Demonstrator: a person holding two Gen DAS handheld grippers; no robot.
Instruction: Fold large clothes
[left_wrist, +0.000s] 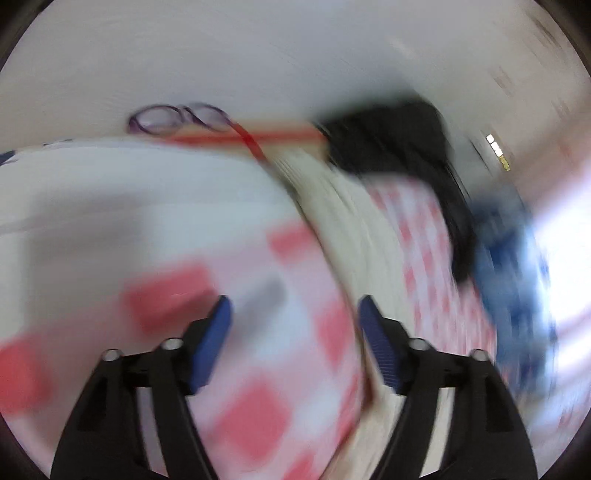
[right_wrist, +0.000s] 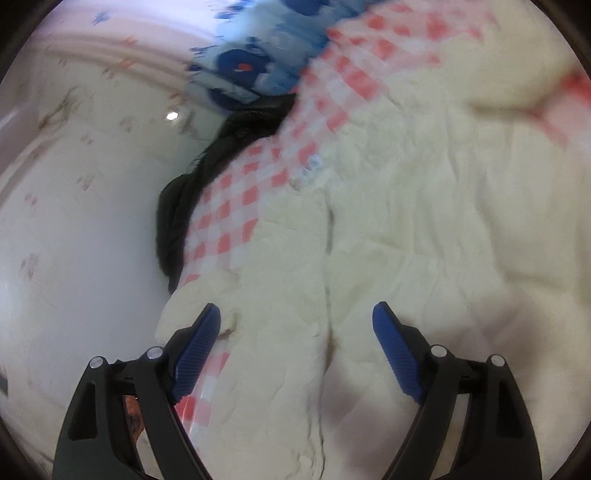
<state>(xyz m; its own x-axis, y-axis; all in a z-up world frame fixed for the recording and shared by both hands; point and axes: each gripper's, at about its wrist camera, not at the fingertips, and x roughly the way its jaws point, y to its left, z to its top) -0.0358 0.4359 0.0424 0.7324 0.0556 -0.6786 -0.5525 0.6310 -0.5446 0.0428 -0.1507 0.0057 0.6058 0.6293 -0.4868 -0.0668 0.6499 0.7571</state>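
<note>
Cream garment (right_wrist: 388, 221) lies spread on the red-checked sheet (right_wrist: 229, 206), under our right gripper (right_wrist: 295, 350); both it and our left gripper (left_wrist: 295, 343) gape empty. Risk: pinching sheet along with cloth.

I'm seeing a red-and-white checked cloth (right_wrist: 236, 206) lying spread beneath everything, its squares smearing in the left view. A black bundle (right_wrist: 192, 199) is sitting along its edge, touching it. Just beyond that, a blue-and-white patterned cloth (right_wrist: 243, 70) is lying bunched. In the left view, a pair of glasses (left_wrist: 177, 118) is resting near a thin red stripe (left_wrist: 258, 137), badly blurred.
</note>
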